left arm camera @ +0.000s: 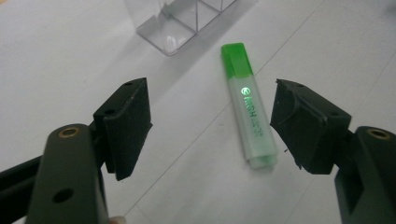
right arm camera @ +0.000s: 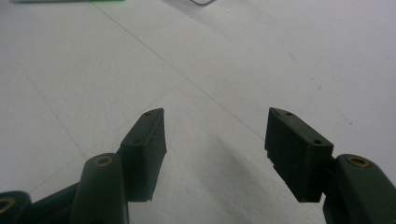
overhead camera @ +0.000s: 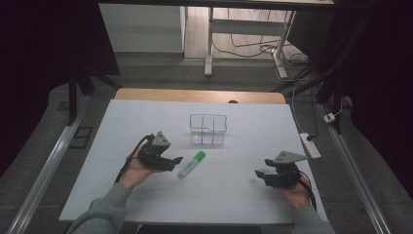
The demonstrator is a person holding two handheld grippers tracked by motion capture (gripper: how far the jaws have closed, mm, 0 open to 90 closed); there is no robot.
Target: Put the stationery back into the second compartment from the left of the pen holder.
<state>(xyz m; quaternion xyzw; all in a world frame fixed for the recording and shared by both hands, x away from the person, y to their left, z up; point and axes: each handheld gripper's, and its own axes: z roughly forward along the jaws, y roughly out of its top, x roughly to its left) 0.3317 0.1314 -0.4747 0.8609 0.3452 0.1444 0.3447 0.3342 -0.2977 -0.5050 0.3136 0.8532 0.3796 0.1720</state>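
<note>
A green-capped highlighter [overhead camera: 191,164] lies flat on the white table cover, its cap toward the far side. In the left gripper view the highlighter [left arm camera: 248,108] rests just ahead of the open jaws, close to the right-hand one. My left gripper [overhead camera: 175,161] is open beside the marker's near end, with nothing between its fingers. My right gripper [overhead camera: 258,176] rests open near the front right of the table, well away from the marker. In its own view the right gripper [right arm camera: 215,121] has bare table between the jaws.
A clear plastic organizer [overhead camera: 208,129] with divided compartments stands behind the highlighter; its corner [left arm camera: 180,25] appears in the left gripper view. A power strip [overhead camera: 310,145] lies on the floor off the table's right edge. The white cover [overhead camera: 146,112] spreads around everything.
</note>
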